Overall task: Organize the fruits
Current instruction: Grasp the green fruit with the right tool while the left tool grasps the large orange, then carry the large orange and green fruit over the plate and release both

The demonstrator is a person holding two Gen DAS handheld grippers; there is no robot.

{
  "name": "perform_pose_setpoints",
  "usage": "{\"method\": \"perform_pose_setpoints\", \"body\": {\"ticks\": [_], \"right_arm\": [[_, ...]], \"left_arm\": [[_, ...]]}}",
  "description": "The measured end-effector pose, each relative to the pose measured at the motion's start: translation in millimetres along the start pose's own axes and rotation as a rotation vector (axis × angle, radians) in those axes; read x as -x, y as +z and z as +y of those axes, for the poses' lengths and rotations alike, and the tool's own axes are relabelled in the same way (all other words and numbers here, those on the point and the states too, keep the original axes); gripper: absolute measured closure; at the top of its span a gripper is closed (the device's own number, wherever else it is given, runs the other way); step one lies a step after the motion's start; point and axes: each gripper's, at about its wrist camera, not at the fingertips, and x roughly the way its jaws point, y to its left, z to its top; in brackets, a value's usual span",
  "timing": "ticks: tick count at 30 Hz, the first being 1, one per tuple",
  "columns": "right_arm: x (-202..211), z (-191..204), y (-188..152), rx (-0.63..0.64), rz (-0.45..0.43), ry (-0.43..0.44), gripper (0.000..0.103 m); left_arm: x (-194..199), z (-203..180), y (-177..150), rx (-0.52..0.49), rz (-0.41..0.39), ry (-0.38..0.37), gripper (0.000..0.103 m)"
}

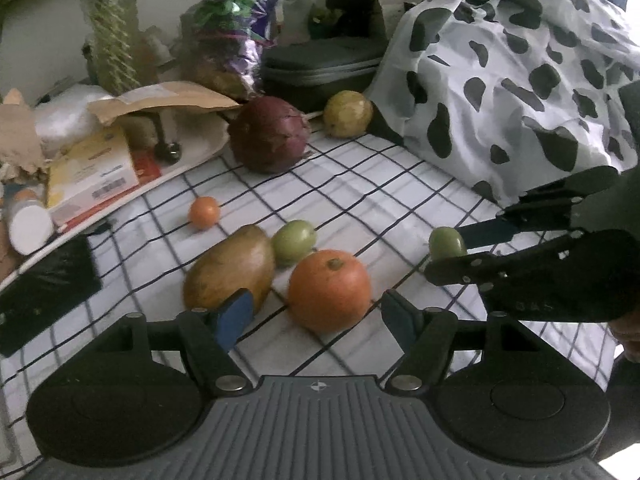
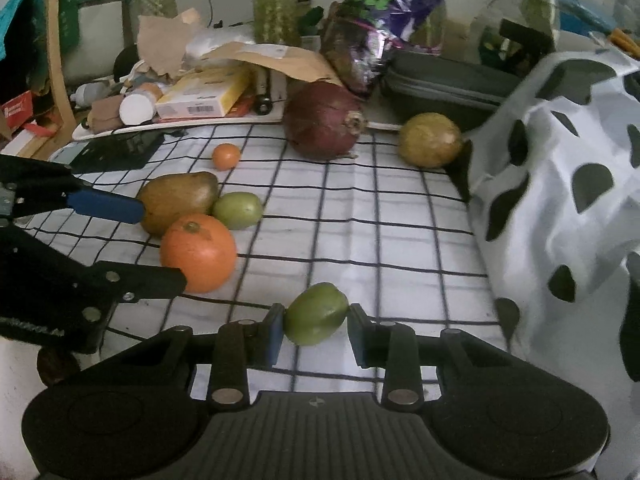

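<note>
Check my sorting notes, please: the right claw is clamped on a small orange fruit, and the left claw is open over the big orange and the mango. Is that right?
One slip: the right claw is clamped on a small green fruit, not an orange one, as the right wrist view shows. The left claw is indeed open over the big orange and the mango.

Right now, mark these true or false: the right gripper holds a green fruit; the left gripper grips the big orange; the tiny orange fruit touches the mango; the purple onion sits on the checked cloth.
1. The right gripper holds a small green fruit: true.
2. The left gripper grips the large round orange: false, it is open and only near it.
3. The tiny orange fruit touches the brownish mango: false, it lies apart.
4. The big purple onion sits on the white black-checked cloth: true.
</note>
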Motion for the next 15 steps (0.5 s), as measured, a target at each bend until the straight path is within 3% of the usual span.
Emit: {"method": "perform_pose_setpoints", "body": {"ticks": [7,15], "right_arm": [[8.3,-18.4,-5.8,-0.028,-0.006,-0.003,0.068],[13.1,-22.3,-6.9,-0.031,-0.015,0.007,0.068]], "left_arm": [[-20.0,-8.3,5.2,-0.005,0.031,0.013,0.035],[-28.9,-4.4,6.2,0.030,0.041,0.015,0.052]]}}
